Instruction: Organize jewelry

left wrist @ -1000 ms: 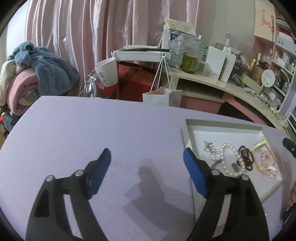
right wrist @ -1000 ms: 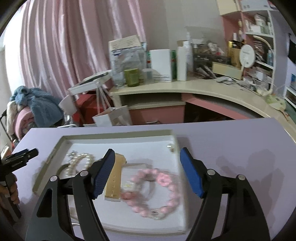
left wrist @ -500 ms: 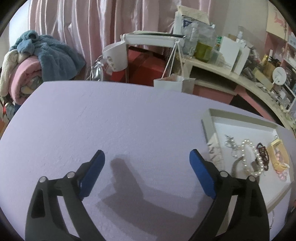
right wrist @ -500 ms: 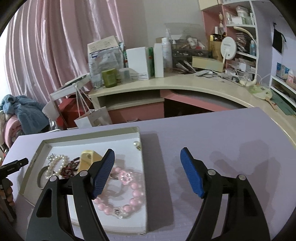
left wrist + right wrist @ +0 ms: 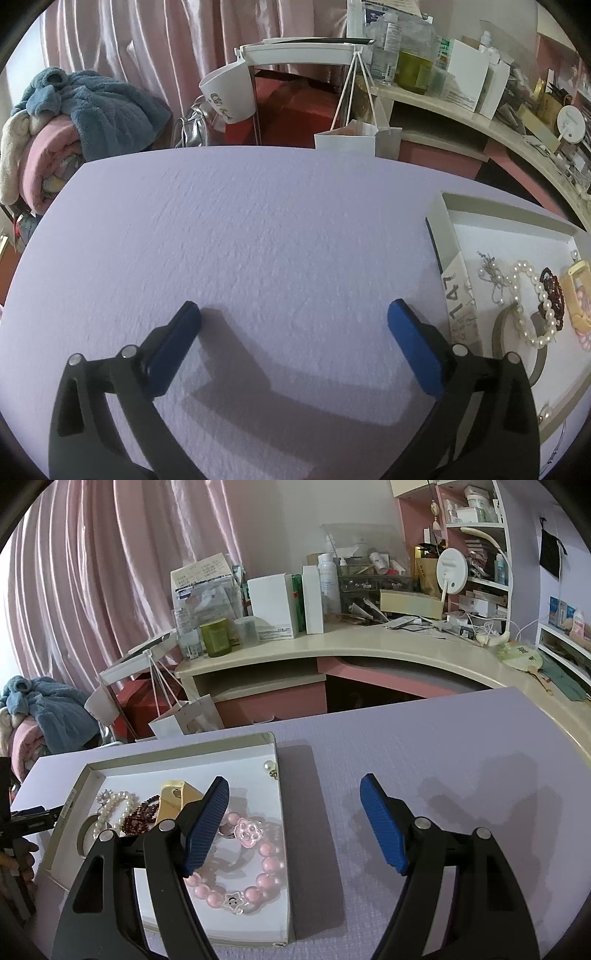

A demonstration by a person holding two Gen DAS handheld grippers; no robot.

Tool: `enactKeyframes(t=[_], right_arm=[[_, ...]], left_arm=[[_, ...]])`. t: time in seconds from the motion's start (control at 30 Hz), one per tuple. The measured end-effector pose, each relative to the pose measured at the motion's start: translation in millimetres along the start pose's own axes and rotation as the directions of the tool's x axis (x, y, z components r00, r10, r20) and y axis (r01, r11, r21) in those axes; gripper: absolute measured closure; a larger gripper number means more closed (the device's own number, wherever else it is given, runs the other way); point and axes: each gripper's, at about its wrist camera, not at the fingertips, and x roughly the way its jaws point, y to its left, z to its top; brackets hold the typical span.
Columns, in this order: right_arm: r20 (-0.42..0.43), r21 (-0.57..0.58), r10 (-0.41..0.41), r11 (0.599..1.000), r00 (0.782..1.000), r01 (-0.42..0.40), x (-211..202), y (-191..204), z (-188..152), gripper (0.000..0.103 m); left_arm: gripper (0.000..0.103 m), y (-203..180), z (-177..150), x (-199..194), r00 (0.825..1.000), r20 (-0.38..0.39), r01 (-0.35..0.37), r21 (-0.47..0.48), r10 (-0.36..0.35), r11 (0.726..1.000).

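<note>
A shallow white box lid used as a tray (image 5: 273,753) lies on the lilac table and also shows at the right of the left wrist view (image 5: 452,236). It holds a pink bead bracelet (image 5: 266,864), a pearl bracelet (image 5: 532,295), a dark red bead bracelet (image 5: 552,291), a yellow band (image 5: 173,794) and a pearl earring (image 5: 268,766). My left gripper (image 5: 293,314) is open and empty over bare table, left of the tray. My right gripper (image 5: 293,790) is open and empty, its left finger over the tray's right part.
The lilac table (image 5: 240,236) ends at a far edge. Behind it stand a white paper bag (image 5: 354,138), a cluttered cream desk (image 5: 332,646) with boxes and bottles, pink curtains and a pile of blankets (image 5: 74,110).
Both grippers have drawn back and apart. The left one has swung left, so the tray slid to its right edge. The right one has swung right, off the tray's middle.
</note>
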Motion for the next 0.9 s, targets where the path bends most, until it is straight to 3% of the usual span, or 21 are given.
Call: enactKeyframes(t=[0.9], right_arm=[[0.026, -0.024, 0.071, 0.997, 0.997, -0.071, -18, 17, -7, 0.028]], left_arm=[[0.002, 0, 0, 0, 1.000, -0.001, 0.001, -0.001, -0.001, 1.000]])
